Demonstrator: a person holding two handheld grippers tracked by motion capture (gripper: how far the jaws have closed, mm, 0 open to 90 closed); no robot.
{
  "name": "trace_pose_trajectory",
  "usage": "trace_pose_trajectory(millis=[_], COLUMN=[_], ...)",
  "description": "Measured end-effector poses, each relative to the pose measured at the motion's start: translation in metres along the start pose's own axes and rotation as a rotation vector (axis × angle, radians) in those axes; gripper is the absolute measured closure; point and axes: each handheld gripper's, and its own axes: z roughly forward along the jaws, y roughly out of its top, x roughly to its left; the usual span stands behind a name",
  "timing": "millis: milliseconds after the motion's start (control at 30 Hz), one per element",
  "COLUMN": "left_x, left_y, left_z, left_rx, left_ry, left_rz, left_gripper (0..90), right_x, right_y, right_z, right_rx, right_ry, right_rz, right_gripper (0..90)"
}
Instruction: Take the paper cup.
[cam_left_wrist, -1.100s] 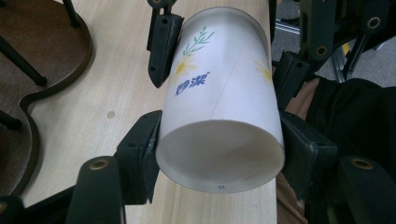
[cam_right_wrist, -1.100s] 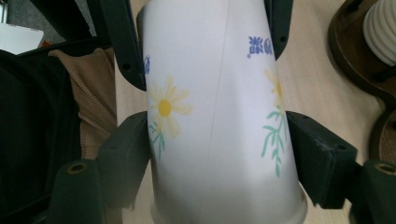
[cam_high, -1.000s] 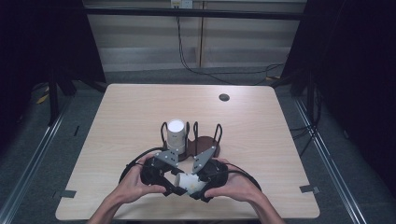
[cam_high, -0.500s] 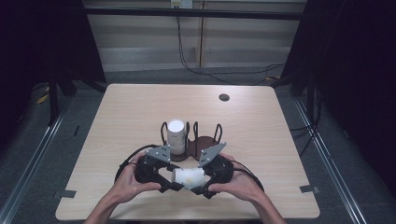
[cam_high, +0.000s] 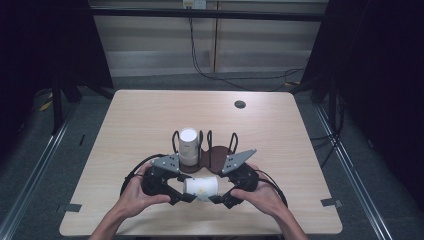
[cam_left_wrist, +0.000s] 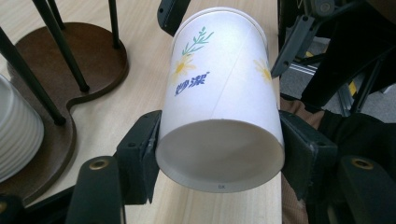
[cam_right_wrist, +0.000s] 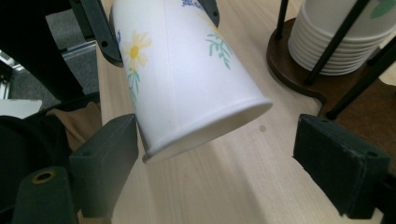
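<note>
A pale wooden table (cam_high: 150, 115) stands in a dim room, with dark curtains on both sides, a light panelled wall behind, and cables hanging down that wall to the grey floor. A small dark round disc (cam_high: 240, 104) lies near the table's far edge, well apart from everything else.

Near the middle of the table sits a dark brown wooden cup stand (cam_high: 216, 152) with thin black upright rods. Its left bay holds a stack of white paper cups (cam_high: 188, 145); the right bay shows bare base.

Just in front of the stand, close to the near edge, a person's 2 hands bring the tools together around 1 paper cup (cam_high: 201, 187) printed with yellow daisies and blue lettering. The cup lies on its side between them, above the table.

The left tool (cam_high: 181, 196) is clamped on the cup's base end, its pads (cam_left_wrist: 140, 156) pressing both sides of the cup wall. The right tool (cam_high: 216, 199) stands wide around the rim end; in the right gripper view 1 pad (cam_right_wrist: 109, 147) is against the rim or just beside it, I cannot tell which, and the other is well clear.
</note>
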Motion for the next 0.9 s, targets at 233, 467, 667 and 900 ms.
trace_pose_trajectory(millis=[233,467,667,900], left_x=[0.000,0.001,0.001,0.000], left_y=[0.000,0.001,0.002,0.003], left_z=[-0.001,-0.005,-0.007,-0.011], left_rx=[-0.012,-0.043,-0.056,-0.091], left_ry=[-0.002,0.006,0.004,0.013], left_rz=[-0.003,-0.007,-0.005,-0.004], left_gripper=[36.7,36.7,36.7,36.7], right_x=[-0.004,-0.007,-0.008,-0.008], right_y=[-0.007,-0.012,-0.013,-0.013], right_z=[-0.008,-0.018,-0.021,-0.022], right_rx=[-0.039,-0.113,-0.156,-0.196], right_ry=[0.005,0.013,0.013,0.021], right_rz=[0.029,0.052,0.061,0.071], right_gripper=[13.6,13.6,13.8,13.8])
